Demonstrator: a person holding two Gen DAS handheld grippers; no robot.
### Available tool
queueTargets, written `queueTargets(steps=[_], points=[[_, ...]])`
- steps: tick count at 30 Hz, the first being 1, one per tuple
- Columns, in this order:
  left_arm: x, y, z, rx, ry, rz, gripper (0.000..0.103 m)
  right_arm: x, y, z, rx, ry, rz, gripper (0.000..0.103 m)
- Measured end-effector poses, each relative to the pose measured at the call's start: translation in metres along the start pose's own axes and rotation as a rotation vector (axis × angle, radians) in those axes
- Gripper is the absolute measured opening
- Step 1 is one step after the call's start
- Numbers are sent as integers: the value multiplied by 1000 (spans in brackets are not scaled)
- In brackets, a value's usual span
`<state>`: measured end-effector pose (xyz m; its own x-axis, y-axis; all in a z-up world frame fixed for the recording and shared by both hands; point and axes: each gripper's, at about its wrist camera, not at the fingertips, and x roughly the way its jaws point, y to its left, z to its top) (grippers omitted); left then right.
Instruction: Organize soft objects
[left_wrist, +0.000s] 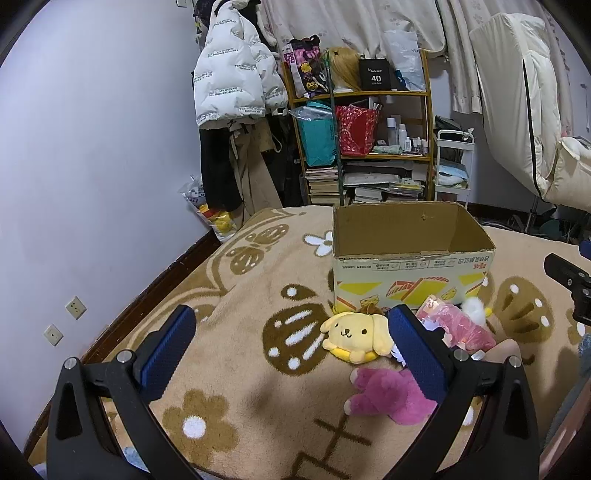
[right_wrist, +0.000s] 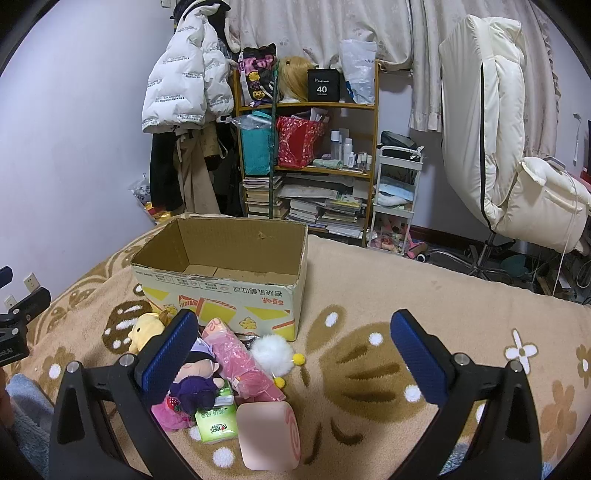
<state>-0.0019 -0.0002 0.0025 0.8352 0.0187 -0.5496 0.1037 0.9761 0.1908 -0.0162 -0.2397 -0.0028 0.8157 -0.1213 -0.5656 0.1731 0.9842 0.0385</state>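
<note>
An open, empty cardboard box (left_wrist: 410, 280) (right_wrist: 221, 295) stands on the tan blanket. Soft toys lie in front of it: a yellow dog plush (left_wrist: 356, 336) (right_wrist: 146, 330), a magenta plush (left_wrist: 388, 397) (right_wrist: 168, 413), a pink wrapped pack (left_wrist: 456, 325) (right_wrist: 240, 360), a white pompom (right_wrist: 271, 350), a dark-haired doll (right_wrist: 195, 380), a green tissue pack (right_wrist: 216, 419) and a pink roll cushion (right_wrist: 267, 435). My left gripper (left_wrist: 291, 350) is open and empty, above the blanket left of the toys. My right gripper (right_wrist: 295, 350) is open and empty above the pile's right side.
The flower-patterned blanket (left_wrist: 258, 406) covers the bed. A wall (left_wrist: 92, 147) runs along the left. Behind the bed stand a cluttered shelf (right_wrist: 306, 158), hanging coats (right_wrist: 181, 81), a white cart (right_wrist: 395, 199) and a cream chair (right_wrist: 498, 147).
</note>
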Motion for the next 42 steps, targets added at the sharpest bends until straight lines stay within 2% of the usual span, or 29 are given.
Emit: queueTargets(steps=[42], points=[[0, -4, -5, 3, 12, -22, 103, 2, 1, 0, -2, 8, -2, 103]])
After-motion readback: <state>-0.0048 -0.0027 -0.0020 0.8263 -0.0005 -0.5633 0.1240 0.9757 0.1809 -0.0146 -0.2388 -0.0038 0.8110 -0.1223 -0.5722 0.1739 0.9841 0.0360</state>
